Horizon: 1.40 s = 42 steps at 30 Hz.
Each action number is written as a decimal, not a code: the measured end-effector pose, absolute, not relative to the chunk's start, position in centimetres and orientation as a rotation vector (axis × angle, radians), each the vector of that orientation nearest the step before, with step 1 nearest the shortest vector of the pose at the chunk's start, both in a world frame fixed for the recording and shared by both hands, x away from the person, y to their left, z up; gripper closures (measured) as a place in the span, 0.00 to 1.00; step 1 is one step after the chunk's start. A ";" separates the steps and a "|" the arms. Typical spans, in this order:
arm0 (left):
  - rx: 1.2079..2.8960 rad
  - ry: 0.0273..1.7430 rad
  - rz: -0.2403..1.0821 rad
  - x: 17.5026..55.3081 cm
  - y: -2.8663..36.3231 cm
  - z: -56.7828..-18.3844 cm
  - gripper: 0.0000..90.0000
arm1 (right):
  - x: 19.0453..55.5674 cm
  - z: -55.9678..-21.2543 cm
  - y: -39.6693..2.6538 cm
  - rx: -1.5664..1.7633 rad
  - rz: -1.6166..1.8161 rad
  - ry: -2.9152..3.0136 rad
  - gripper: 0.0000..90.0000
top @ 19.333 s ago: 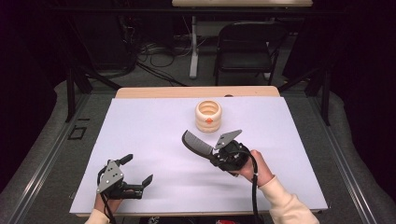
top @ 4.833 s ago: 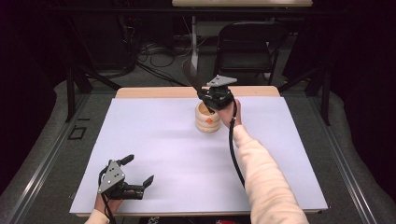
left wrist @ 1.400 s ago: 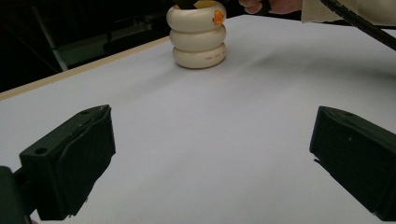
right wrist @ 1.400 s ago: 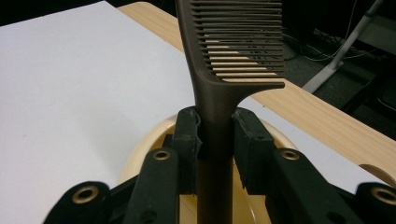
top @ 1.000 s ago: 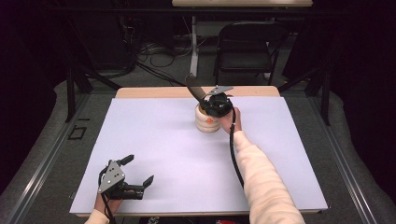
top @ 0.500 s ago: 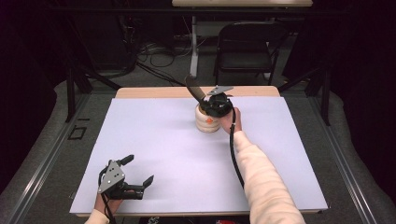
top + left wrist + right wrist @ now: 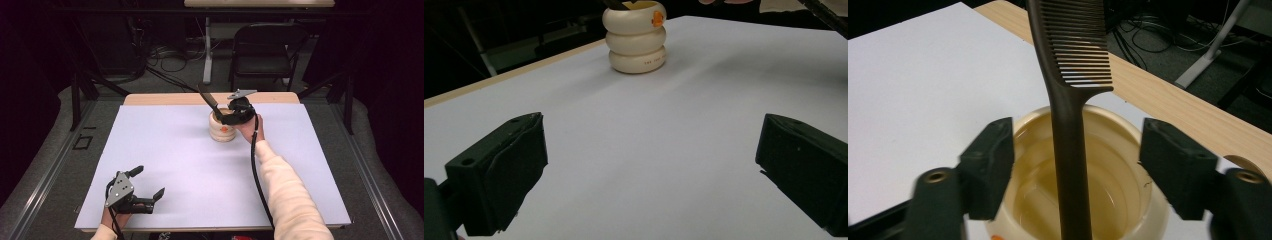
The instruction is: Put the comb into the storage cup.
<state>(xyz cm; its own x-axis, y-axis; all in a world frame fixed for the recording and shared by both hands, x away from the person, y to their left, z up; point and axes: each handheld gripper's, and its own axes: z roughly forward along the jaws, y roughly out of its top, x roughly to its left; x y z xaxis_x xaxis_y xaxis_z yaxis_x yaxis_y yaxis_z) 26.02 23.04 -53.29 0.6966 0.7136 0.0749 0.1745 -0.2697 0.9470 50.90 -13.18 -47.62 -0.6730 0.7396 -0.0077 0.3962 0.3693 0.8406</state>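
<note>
The right gripper (image 7: 1075,165) hangs over the mouth of the cup (image 7: 1128,150), and its jaws have just been opening: they stand apart on either side of the comb (image 7: 1070,150) with clear gaps, so the comb is released. The comb stands in the cup between the jaws, handle down inside, teeth rising up and leaning away beyond the gripper. In the high view the right gripper (image 7: 235,111) sits right above the cup (image 7: 222,131) near the far edge of the surface (image 7: 175,165), the comb (image 7: 207,100) slanting out to its left. The left gripper (image 7: 145,192) rests on the surface well apart from the cup, jaws spread wide and empty.
</note>
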 end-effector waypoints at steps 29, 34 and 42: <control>1.805 0.704 0.612 25.9 22.9 -53.3 0.00 | 45.5 -45.4 -15.4 0.916 1.284 2.417 0.00; 1.807 0.704 0.612 25.9 22.9 -53.3 0.00 | 44.1 -45.6 -16.1 0.907 1.306 2.427 0.00; 1.807 0.701 0.611 26.0 22.9 -53.3 0.00 | 42.1 -45.4 -16.8 0.888 1.318 2.437 0.00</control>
<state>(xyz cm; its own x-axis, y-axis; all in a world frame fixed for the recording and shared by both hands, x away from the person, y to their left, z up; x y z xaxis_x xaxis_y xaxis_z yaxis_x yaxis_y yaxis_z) 25.96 22.92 -53.33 0.6975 0.7124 0.0774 0.1739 -0.2731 0.9461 42.09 -16.76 -45.45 -0.7892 0.6088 0.0803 0.4004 0.4110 0.8190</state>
